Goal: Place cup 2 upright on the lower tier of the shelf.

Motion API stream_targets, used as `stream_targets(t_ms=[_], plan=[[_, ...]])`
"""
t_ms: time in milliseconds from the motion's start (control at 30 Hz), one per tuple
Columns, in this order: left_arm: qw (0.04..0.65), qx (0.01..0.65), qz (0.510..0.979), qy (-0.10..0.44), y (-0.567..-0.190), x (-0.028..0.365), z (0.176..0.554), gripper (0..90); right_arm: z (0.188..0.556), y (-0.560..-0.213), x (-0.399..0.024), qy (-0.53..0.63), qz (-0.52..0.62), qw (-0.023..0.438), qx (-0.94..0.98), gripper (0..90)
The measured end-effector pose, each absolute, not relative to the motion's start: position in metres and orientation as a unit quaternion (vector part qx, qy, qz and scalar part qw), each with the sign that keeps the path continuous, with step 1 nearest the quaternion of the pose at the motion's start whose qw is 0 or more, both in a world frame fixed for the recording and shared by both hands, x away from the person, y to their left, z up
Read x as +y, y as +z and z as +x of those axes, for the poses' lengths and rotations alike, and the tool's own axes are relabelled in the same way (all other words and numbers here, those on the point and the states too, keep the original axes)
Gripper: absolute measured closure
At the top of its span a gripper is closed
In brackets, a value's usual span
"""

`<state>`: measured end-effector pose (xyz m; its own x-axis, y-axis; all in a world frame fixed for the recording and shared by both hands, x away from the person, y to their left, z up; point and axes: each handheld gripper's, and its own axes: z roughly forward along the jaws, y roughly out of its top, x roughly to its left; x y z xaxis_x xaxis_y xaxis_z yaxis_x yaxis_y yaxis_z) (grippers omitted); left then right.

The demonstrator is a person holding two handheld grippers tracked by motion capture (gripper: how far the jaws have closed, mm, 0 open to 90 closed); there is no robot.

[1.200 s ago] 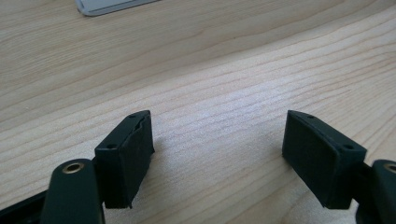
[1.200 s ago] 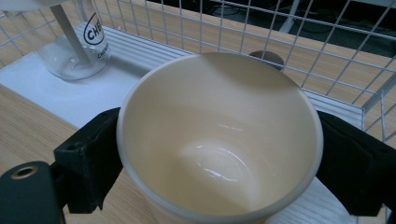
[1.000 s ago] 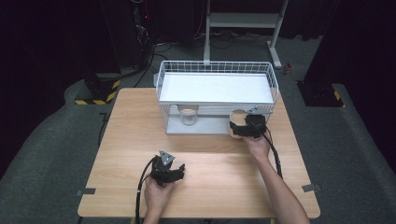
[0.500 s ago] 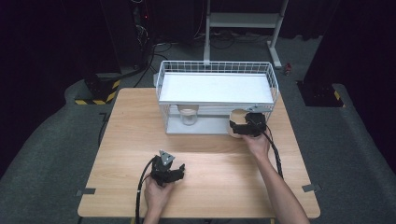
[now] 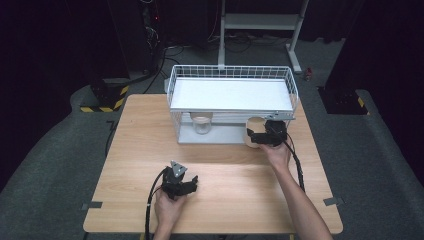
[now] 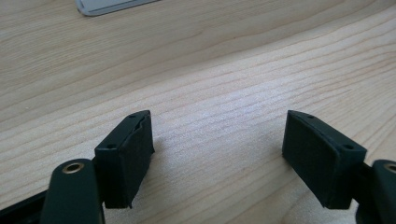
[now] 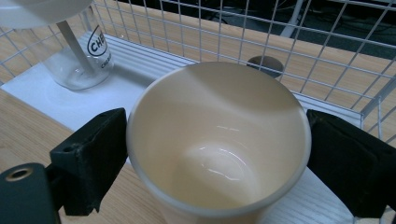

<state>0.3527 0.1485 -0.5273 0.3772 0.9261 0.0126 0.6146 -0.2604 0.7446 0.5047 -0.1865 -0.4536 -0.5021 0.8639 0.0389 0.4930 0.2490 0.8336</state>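
The right gripper's fingers pressed on opposite sides of a cream cup, one pad against each wall just under the rim, so the cup was held upright between them with its mouth open to the camera and nothing inside it. In the high view the cup stood at the front right end of the wire rack, at the opening of the lower level, with the right gripper reaching in from the side and the person's right hand just behind it. Beyond the cup lay the white floor of the rack's lower level, and on it, toward the other end, stood a clear glass jar with black lettering on its side; in the high view that jar sat under the rack's white upper shelf, well apart from the cup. The left gripper's fingers stood partly open with only bare wood between them, holding nothing. That gripper rested low over the front of the table, in the person's left hand, well apart from the rack and the cup, its cable trailing back toward the table's near edge.
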Motion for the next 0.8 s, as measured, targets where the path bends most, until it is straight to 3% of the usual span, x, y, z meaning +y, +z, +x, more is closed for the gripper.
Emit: stream_targets(t_ms=[633, 800], plan=[[0.335, 0.507, 0.759, 0.233, -0.527, 0.149, 0.353, 25.3, 0.474, -0.453, -0.207, 0.421, 0.448, 0.232, 0.754, 13.5], [0.335, 0.507, 0.759, 0.233, -0.527, 0.149, 0.353, 25.3, 0.457, -0.463, -0.211, 0.424, 0.440, 0.235, 0.756, 25.3]])
